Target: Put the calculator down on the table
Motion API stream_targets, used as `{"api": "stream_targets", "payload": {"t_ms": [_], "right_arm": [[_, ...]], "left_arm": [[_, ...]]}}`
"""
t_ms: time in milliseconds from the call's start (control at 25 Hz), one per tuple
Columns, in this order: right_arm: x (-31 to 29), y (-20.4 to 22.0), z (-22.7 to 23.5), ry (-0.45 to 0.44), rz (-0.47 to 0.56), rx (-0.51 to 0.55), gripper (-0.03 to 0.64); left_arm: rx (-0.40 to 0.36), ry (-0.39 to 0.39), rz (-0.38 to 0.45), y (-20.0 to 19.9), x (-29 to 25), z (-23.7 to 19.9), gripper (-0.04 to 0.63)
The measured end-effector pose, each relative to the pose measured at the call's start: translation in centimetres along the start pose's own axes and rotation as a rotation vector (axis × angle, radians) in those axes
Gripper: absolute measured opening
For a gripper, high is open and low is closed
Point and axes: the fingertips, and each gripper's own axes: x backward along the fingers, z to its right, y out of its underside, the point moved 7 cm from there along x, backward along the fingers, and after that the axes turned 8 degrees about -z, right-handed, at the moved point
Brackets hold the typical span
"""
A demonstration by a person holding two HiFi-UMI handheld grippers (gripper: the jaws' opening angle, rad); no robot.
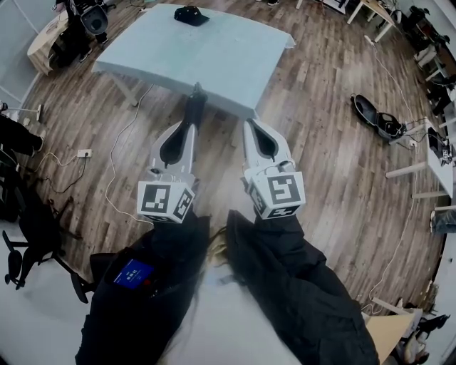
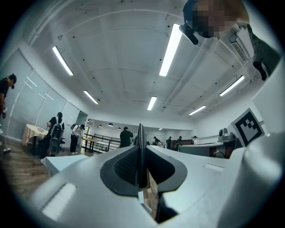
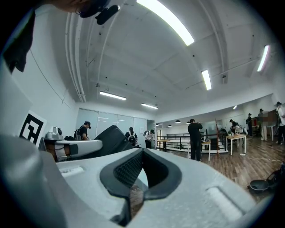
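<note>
My left gripper (image 1: pixel 190 127) is shut on a thin dark calculator (image 1: pixel 195 103), which sticks out forward over the near edge of the pale blue table (image 1: pixel 228 57). In the left gripper view the calculator (image 2: pixel 140 151) shows edge-on, pinched between the pads. From the right gripper view the calculator (image 3: pixel 106 136) appears as a dark tilted slab at the left. My right gripper (image 1: pixel 251 125) is beside the left one, just short of the table's edge. Its jaws are shut with nothing between them (image 3: pixel 141 152).
A black object (image 1: pixel 191 16) lies at the table's far edge. On the wooden floor are a dark bag (image 1: pixel 377 117) at the right and a white socket block (image 1: pixel 84 152) with cables at the left. Chairs stand at the left, desks at the right. People stand in the background.
</note>
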Motion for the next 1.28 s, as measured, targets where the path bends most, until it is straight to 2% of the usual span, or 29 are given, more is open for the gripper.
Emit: {"api": "stream_targets", "payload": {"t_ms": [680, 920, 1280], "right_arm": [[2.4, 3.5, 2.1, -0.099, -0.070, 0.017, -0.002], [2.5, 4.1, 3.0, -0.100, -0.068, 0.018, -0.002], [-0.5, 4.8, 4.6, -0.081, -0.067, 0.014, -0.002]], "left_arm": [[0.023, -0.056, -0.047, 3.8, 0.7, 4.2, 0.044], [0.019, -0.045, -0.052, 4.1, 0.0, 5.2, 0.044], [0.020, -0.026, -0.042, 4.9, -3.4, 3.6, 0.044]]}}
